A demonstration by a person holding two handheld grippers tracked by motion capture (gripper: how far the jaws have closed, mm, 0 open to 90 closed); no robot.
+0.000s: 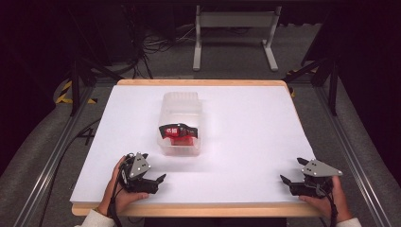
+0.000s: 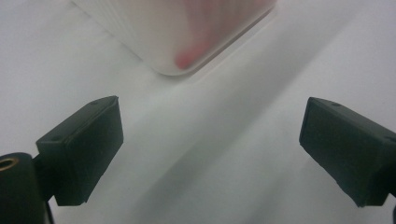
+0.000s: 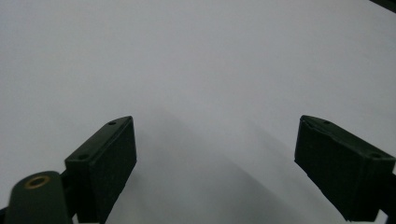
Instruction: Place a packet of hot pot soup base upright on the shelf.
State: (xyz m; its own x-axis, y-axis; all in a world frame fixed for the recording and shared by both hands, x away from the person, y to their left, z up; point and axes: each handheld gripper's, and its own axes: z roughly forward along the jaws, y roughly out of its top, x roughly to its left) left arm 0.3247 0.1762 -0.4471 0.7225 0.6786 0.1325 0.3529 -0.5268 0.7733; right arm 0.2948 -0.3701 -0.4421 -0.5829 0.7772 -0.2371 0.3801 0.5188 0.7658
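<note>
On the white table (image 1: 246,142), from left to right, the left gripper (image 1: 150,181) gapes wide and empty, one clear plastic box (image 1: 181,124) just beyond it holds one red-and-black thing (image 1: 178,132) too blurred to name, and the right gripper (image 1: 294,176) likewise stands wide and empty.

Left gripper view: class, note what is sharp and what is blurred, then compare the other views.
Left gripper view: claw pads sharp, translucent box blurred. Right gripper view: soft shadow on the white table. High view: table bright, surroundings dark.
</note>
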